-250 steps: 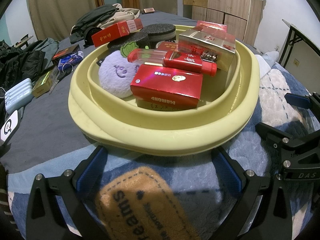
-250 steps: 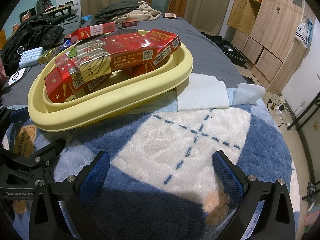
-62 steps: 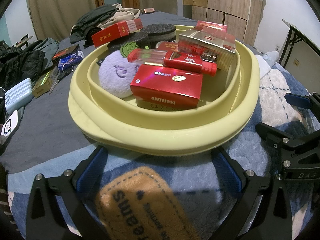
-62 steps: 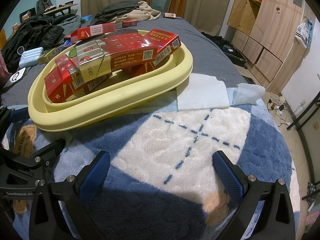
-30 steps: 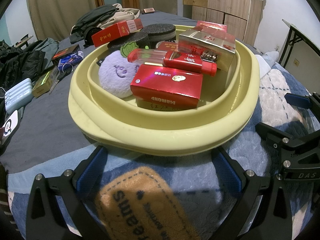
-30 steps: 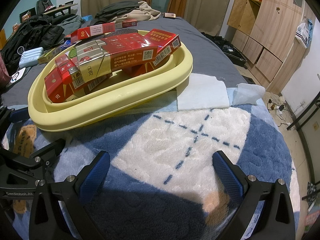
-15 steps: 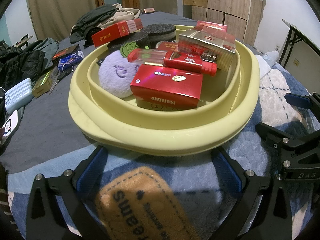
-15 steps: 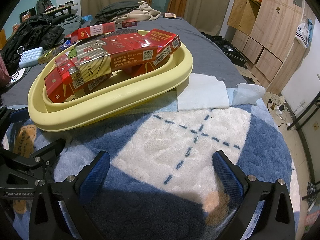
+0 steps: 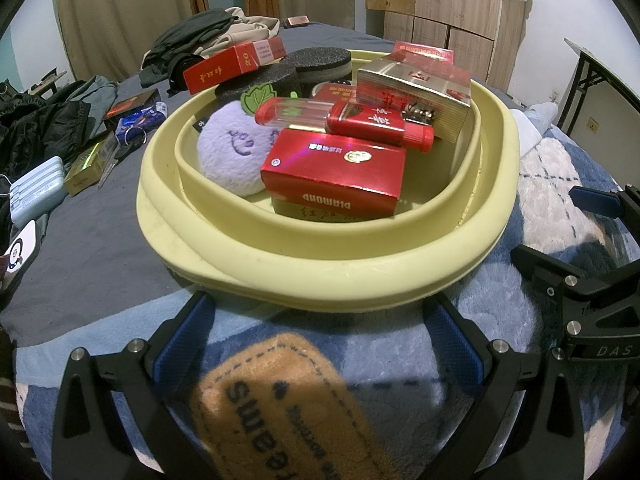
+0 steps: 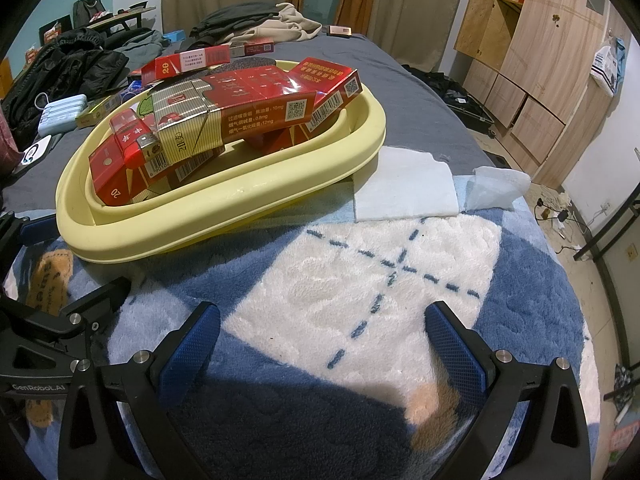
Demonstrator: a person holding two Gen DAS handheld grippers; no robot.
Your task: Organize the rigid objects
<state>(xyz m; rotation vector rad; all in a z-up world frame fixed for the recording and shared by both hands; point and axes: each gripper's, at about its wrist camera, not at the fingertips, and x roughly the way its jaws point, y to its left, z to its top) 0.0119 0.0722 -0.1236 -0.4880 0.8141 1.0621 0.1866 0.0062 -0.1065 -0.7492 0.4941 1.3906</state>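
Phone [image 9: 18, 248]: lies at the far left on the grey sheet, by a pale blue power bank [image 9: 36, 190].
Loose boxes [image 9: 132, 114]: scattered on the sheet left of the basin, well apart from it.
Left gripper [image 9: 318, 334]: low over the blanket [image 9: 400, 344], fingers wide apart, nothing between them; the basin's near rim sits just past the tips.
Basin [image 9: 320, 264]: pale yellow, on the bed, its near edge on the blanket.
In the basin: a purple plush [image 9: 232, 152] at left, a red box [image 9: 336, 170] marked DIAMOND in front, a red tube [image 9: 348, 122] lying across it, a gold carton [image 9: 416, 92] behind at right.
Rim, far left: a red pack [image 9: 232, 64] rests on black foam discs [image 9: 320, 62].
Right gripper [image 10: 322, 342]: to the basin's right, fingers apart and empty over the white check.
White cloth [image 10: 404, 186]: flat, just beside the basin.
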